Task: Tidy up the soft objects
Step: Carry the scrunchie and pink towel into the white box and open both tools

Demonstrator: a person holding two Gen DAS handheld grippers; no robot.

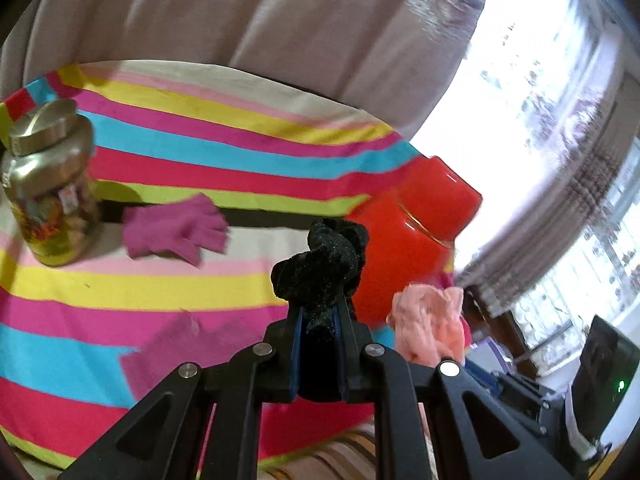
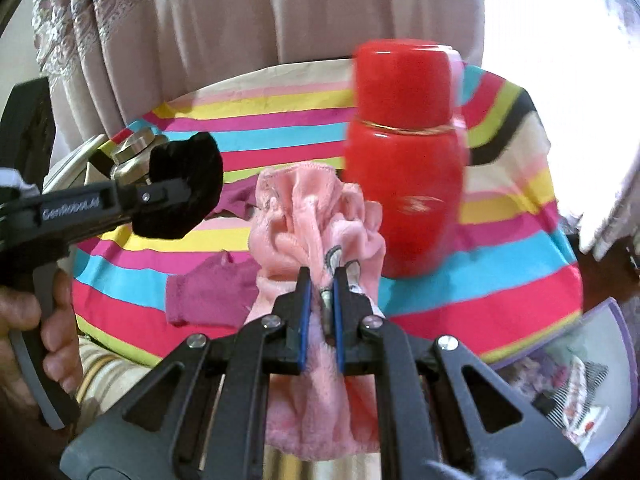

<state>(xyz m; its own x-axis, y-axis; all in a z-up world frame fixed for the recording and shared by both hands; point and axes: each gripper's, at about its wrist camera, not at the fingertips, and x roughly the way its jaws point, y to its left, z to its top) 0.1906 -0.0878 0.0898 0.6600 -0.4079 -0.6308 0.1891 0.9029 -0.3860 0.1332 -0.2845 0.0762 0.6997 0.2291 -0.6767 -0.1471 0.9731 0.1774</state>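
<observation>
Left wrist view: your left gripper [image 1: 319, 312] is clamped on a bunched black sock [image 1: 320, 264], lifted clear of the striped cloth [image 1: 160, 288]. One magenta glove [image 1: 176, 230] lies beside the gold jar [image 1: 48, 188], another [image 1: 176, 348] nearer you. Keep the squeeze firm; the sock's free end could flop. The red jar [image 1: 408, 236] stands just right of your fingers, so swing left, where the cloth is open.

Right wrist view: your right gripper [image 2: 319, 308] pinches a pink fleece sock [image 2: 304, 224], its bulk bunched ahead and hanging below. The red jar [image 2: 404, 160] looks close on the right; lift before turning. The table edge falls away at right.
</observation>
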